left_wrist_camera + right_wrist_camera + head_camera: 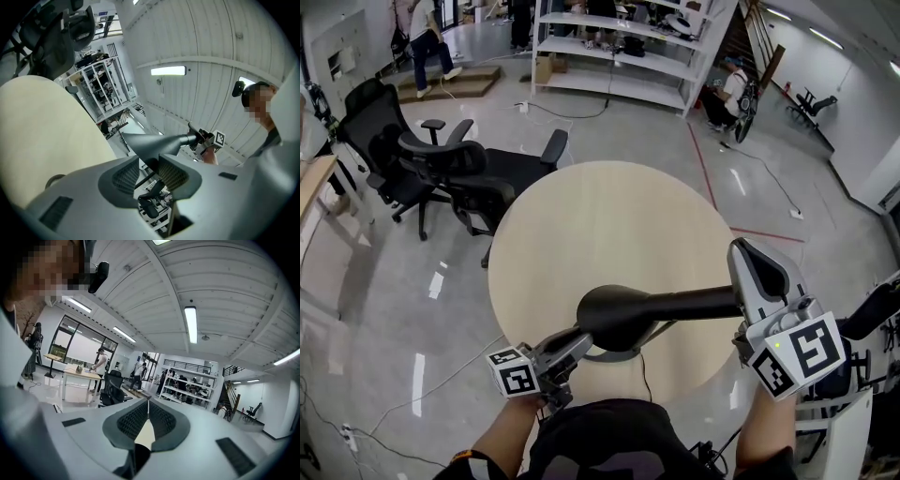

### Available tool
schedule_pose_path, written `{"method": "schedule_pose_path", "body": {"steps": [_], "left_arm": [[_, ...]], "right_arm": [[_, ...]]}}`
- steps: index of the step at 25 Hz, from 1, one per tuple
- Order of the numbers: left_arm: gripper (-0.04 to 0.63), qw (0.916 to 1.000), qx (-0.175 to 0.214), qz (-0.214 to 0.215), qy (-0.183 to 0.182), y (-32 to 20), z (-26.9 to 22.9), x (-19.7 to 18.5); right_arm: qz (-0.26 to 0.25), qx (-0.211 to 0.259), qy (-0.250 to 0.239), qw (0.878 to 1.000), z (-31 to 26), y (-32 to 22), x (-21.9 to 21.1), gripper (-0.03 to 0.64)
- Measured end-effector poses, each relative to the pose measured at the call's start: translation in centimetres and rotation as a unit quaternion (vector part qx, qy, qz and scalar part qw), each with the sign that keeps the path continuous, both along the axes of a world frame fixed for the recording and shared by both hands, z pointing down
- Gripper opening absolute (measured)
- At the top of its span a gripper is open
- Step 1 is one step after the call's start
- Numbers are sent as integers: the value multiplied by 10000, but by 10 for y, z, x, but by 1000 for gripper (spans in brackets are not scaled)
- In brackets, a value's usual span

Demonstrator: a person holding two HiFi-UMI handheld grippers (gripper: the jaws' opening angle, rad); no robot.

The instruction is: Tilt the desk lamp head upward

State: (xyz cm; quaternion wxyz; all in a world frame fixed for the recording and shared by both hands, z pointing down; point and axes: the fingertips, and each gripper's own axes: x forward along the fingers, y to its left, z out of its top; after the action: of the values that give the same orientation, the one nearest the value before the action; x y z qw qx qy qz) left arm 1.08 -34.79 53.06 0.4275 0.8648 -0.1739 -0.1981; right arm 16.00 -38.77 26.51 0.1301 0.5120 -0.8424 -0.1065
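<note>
A black desk lamp stands at the near edge of a round pale table (609,216). Its cone-shaped head (619,314) lies roughly level and narrows rightward into a thin neck (703,302). My right gripper (748,258) is shut on the end of that neck, which shows as a dark shape low between its jaws (136,460). My left gripper (572,354) reaches under the head from the lower left. Its jaws stand close together in the left gripper view (149,161), seemingly on the lamp's thin stand, with the head (150,143) just beyond them. The lamp's base is mostly hidden.
Black office chairs (450,164) stand left of the table and another (872,314) at the right edge. White shelving (619,47) and several people are at the back. A cable (450,380) runs over the floor at the lower left.
</note>
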Motion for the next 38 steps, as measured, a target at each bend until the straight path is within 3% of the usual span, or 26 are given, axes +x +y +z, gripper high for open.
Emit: {"method": "schedule_pose_path", "body": {"steps": [6, 17, 26, 30, 38], "left_arm": [[158, 10000, -41, -72, 28, -16, -9, -11], [138, 9954, 758, -479, -338, -39, -78, -44], [124, 9834, 1494, -779, -678, -43, -140, -52], [117, 9753, 1874, -865, -789, -43, -171, -54], [100, 9613, 2470, -1025, -660, -36, -234, -50]], "right_arm": [[127, -102, -262, 9995, 4, -7, 11, 11], [546, -150, -754, 9955, 21, 3, 52, 11], [739, -246, -872, 9931, 44, 11, 75, 11], [708, -360, -1188, 9897, 58, 15, 73, 11], [790, -418, -1758, 9804, 76, 19, 74, 11]]}}
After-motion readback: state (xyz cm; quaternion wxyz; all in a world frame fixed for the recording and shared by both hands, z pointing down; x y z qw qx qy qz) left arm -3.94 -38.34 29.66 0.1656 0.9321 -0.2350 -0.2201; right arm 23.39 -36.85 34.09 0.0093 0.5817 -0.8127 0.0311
